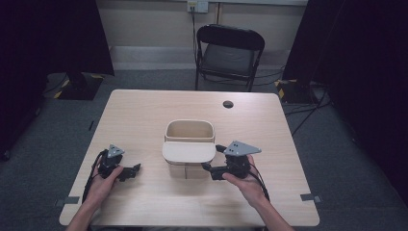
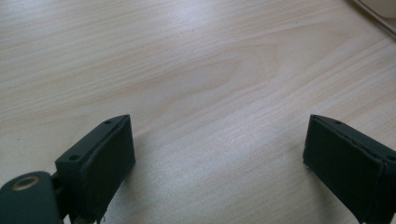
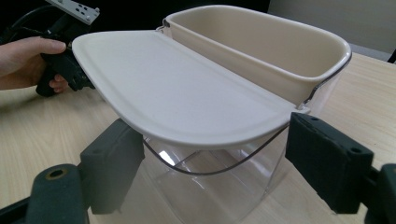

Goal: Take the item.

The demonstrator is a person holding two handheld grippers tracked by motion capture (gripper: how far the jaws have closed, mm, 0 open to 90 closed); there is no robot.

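A clear plastic bin (image 1: 185, 172) stands at the middle of the table, with a cream inner tub (image 1: 189, 131) seated in its far half. A flat cream lid (image 1: 188, 153) lies level over the near half, hinged to the tub. My right gripper (image 1: 213, 157) sits at the lid's right edge. In the right gripper view the lid (image 3: 182, 93) juts out above and between the wide-apart jaws of my right gripper (image 3: 219, 168), with the pads clear of it. My left gripper (image 1: 134, 169) rests open on the table left of the bin, nothing between its pads (image 2: 107, 163).
A wooden table (image 1: 144, 110) has a round cable hole (image 1: 228, 104) at its far side. A black folding chair (image 1: 230, 50) stands behind the table. The person's left hand (image 3: 25, 60) shows beyond the lid. A corner of the bin (image 2: 380, 7) lies up and right of my left gripper.
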